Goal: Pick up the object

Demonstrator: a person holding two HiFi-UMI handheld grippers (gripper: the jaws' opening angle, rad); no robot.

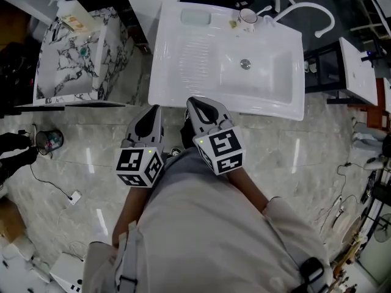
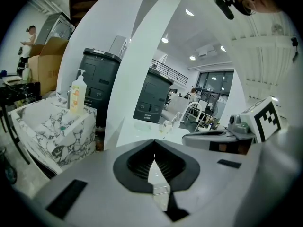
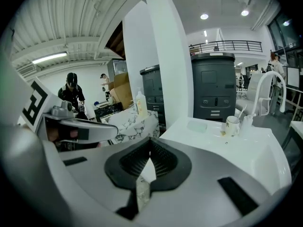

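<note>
My left gripper (image 1: 153, 110) and right gripper (image 1: 194, 102) are hovering clenched and empty at the sink's (image 1: 183, 72) near edge. The cup (image 1: 247, 17), likely my target, is sitting on its far rim, nearer my right.

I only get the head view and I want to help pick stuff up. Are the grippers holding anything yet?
Observer: No. In its own view the left gripper has its jaws together at the tips, with nothing between them.
Operator: And the other one?
Observer: The right gripper is shut and empty as well.
Operator: Is anybody else in the room?
Observer: Yes, a person in black stands far off, left of the marbled basin in the right gripper view.
</note>
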